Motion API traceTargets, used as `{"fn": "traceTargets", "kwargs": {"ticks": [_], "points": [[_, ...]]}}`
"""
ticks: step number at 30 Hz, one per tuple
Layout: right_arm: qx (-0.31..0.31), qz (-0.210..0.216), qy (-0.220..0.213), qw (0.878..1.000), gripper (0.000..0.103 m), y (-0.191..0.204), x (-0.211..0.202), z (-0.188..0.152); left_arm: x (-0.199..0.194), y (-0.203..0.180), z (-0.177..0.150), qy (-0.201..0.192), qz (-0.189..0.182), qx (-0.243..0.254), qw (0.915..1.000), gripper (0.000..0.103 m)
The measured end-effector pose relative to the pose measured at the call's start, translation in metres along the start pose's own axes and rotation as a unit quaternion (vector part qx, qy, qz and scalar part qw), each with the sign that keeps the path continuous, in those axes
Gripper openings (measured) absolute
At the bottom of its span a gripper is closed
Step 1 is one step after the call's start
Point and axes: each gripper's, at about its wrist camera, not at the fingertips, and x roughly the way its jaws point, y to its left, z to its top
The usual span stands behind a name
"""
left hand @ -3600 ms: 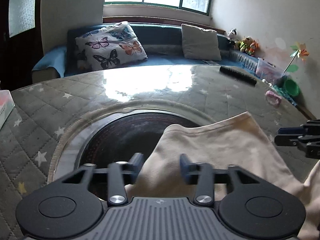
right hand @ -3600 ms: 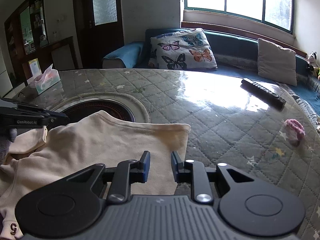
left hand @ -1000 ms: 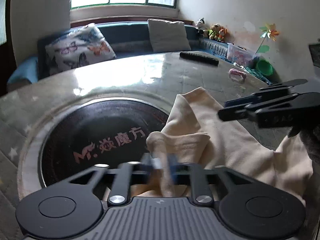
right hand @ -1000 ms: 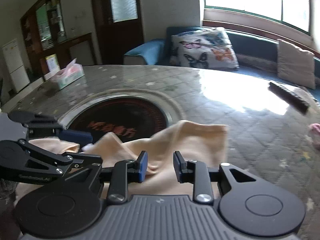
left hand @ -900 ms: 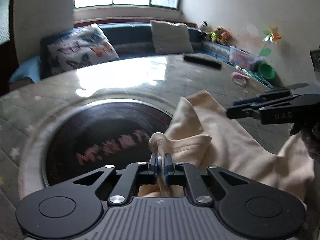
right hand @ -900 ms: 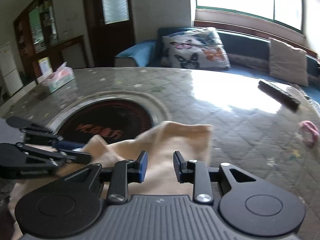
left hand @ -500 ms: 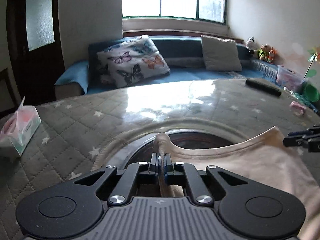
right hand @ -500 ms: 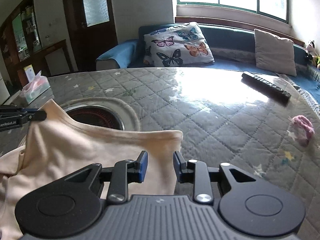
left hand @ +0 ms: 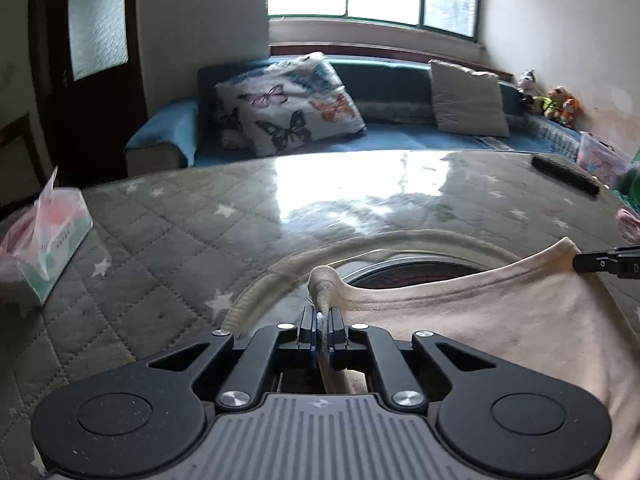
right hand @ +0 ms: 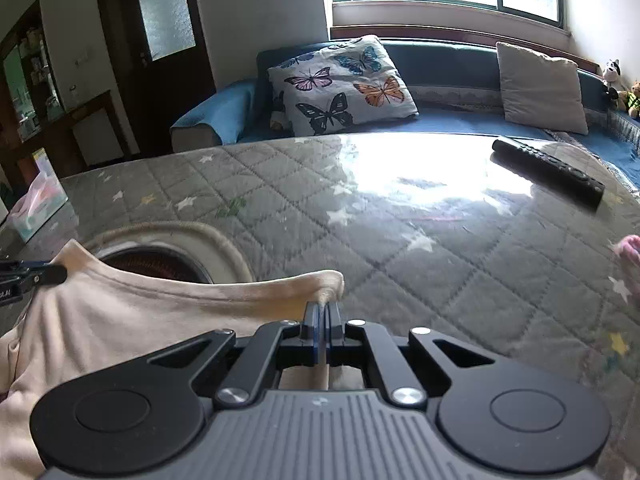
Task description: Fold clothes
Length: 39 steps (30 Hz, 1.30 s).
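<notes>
**Both corners pinched, hem stretched between them**

Left wrist view: the left gripper [left hand: 321, 334] has its jaws clenched on a bunched corner of the cream shirt [left hand: 480, 320], which rises in a small peak just past the fingertips. From that corner the hem runs taut to the right, across the dark round hob [left hand: 412, 270] sunk in the quilted worktop [left hand: 180, 240], to the far corner, where the right gripper's tip meets it. A tissue box [left hand: 44, 240] sits well left of the shirt; a remote [left hand: 564, 174] lies far beyond it.

Right wrist view: the right gripper [right hand: 322, 330] is likewise clamped on the shirt's other corner, jaws closed with cloth between. The shirt hangs left of it toward the hob.

The fabric looks light, limp and soft; it should sag wherever unsupported, so corners and hem seem the sensible holds.
</notes>
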Motion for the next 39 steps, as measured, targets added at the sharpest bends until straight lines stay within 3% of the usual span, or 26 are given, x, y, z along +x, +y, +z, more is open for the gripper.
{"fn": "traceTargets", "kwargs": {"ticks": [3, 7, 8, 9, 11, 15, 20, 24, 29, 32, 33, 36, 39], "points": [[-0.011, -0.006, 0.007, 1.0, 0.006, 0.005, 0.005, 0.004, 0.002, 0.007, 0.0, 0.016, -0.008, -0.014, 0.9997, 0.01], [-0.03, 0.006, 0.004, 1.0, 0.011, 0.012, -0.013, 0.003, -0.015, 0.014, -0.002, 0.008, -0.007, -0.013, 0.9999, 0.014], [-0.036, 0.011, 0.005, 0.999, 0.011, 0.014, -0.019, 0.002, -0.021, 0.017, -0.003, 0.004, -0.007, -0.012, 0.9999, 0.018], [-0.043, 0.018, 0.007, 0.999, 0.013, 0.017, -0.025, 0.0, -0.028, 0.019, -0.004, 0.0, -0.005, -0.012, 0.9999, 0.029], [-0.062, 0.031, 0.009, 0.998, 0.027, 0.027, -0.038, -0.005, -0.044, 0.025, -0.008, -0.009, 0.001, -0.012, 0.9999, 0.041], [-0.101, 0.052, 0.014, 0.993, 0.033, 0.048, -0.063, -0.019, -0.075, 0.033, -0.021, -0.019, -0.001, -0.008, 0.9998, 0.041], [-0.122, 0.074, 0.022, 0.989, 0.035, 0.068, -0.088, -0.044, -0.104, 0.015, -0.05, -0.024, -0.033, 0.034, 0.9986, 0.04], [-0.135, 0.082, 0.027, 0.987, 0.035, 0.084, -0.1, -0.067, -0.098, -0.009, -0.065, -0.011, -0.037, 0.058, 0.9976, 0.041], [-0.138, 0.09, 0.039, 0.986, 0.036, 0.094, -0.106, -0.09, -0.079, -0.016, -0.067, -0.001, -0.026, 0.036, 0.999, 0.041], [-0.142, 0.092, 0.043, 0.985, 0.037, 0.097, -0.111, -0.099, -0.072, -0.016, -0.068, 0.003, -0.025, 0.028, 0.9993, 0.038], [-0.144, 0.092, 0.043, 0.984, 0.037, 0.098, -0.112, -0.101, -0.071, -0.015, -0.069, 0.002, -0.024, 0.026, 0.9994, 0.027], [-0.153, 0.091, 0.043, 0.983, 0.04, 0.103, -0.116, -0.107, -0.072, -0.005, -0.072, -0.002, -0.022, 0.008, 0.9997, 0.008], [-0.154, 0.093, 0.042, 0.983, 0.04, 0.105, -0.12, -0.11, -0.088, 0.009, -0.075, -0.023, -0.008, -0.017, 0.9996, 0.005]]}}
